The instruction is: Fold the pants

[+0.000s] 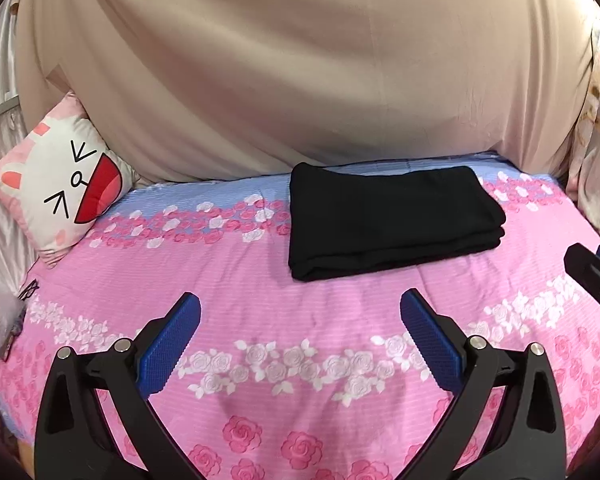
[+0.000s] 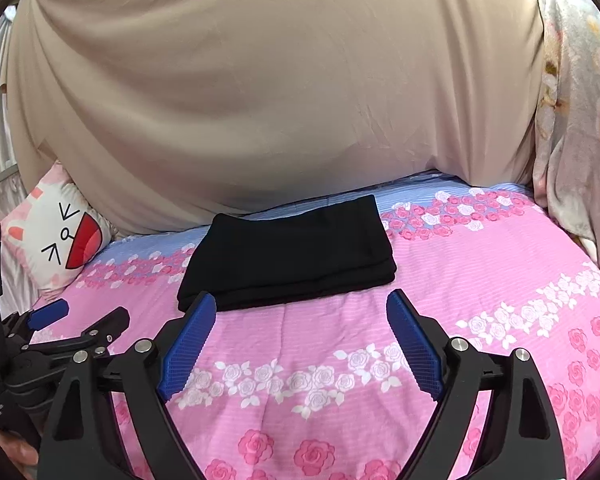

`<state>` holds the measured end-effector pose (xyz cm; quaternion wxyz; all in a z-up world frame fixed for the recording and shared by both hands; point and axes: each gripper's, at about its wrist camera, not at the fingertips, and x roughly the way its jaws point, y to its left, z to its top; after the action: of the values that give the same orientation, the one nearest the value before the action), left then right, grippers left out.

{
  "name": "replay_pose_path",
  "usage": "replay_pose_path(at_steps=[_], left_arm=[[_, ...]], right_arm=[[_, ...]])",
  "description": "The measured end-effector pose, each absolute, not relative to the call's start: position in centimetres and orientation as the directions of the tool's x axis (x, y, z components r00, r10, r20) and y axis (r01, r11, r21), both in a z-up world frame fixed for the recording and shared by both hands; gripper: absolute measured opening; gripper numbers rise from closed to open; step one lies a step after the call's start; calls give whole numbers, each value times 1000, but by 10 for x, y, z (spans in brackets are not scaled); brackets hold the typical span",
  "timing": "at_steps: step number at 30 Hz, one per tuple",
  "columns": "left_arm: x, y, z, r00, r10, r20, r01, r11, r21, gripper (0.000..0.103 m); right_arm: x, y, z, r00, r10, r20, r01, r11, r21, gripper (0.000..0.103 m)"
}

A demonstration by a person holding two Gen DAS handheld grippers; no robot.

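The black pants (image 1: 392,220) are seen folded into a compact, layered rectangle, laid flat on the pink floral bedsheet (image 1: 260,320) towards the far side of the bed, where the sheet turns to a blue band. Behind them a large beige cloth (image 1: 300,72) is draped upright along the far edge, and a cat-face cushion (image 1: 60,188) is propped at the far left, well apart from the pants. At the far right a pale flowered fabric (image 2: 572,120) is hung or bunched beside the beige cloth. The left gripper (image 1: 300,312) is held over the near part of the sheet with its jaws spread wide; nothing is gripped between the blue pads (image 1: 168,344), and only bare sheet is seen in the gap. The right gripper (image 2: 300,312) is likewise held wide open and empty, with its fingertips placed just short of the near edge of the pants; the left fingertip overlaps that edge in the right wrist view, though contact cannot be told. In the right wrist view the left gripper is seen at the near left, beside the right one, and in the left wrist view a part of the right gripper is seen at the right edge. Neither tool is shown pressing on the garment.
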<state>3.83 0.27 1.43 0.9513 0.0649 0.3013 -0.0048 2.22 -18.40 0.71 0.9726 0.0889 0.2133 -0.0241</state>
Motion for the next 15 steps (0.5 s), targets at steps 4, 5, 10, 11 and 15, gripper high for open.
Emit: replay_pose_path(at_steps=[4, 5, 10, 11, 15], left_arm=[[37, 4, 7, 802, 18, -597, 54, 993, 103, 98], [38, 4, 6, 798, 12, -602, 61, 993, 102, 98], [42, 2, -3, 780, 22, -625, 61, 992, 111, 98], [42, 2, -4, 779, 22, -626, 60, 992, 109, 98], [47, 2, -7, 771, 20, -636, 63, 992, 107, 98]], right_arm=[[21, -179, 1, 898, -10, -440, 86, 985, 152, 85], [21, -178, -1, 896, -12, -444, 87, 985, 149, 86], [25, -177, -7, 881, -9, -473, 91, 984, 150, 86], [25, -176, -8, 880, -8, -475, 90, 985, 150, 86], [31, -175, -10, 873, -4, -488, 87, 985, 148, 86]])
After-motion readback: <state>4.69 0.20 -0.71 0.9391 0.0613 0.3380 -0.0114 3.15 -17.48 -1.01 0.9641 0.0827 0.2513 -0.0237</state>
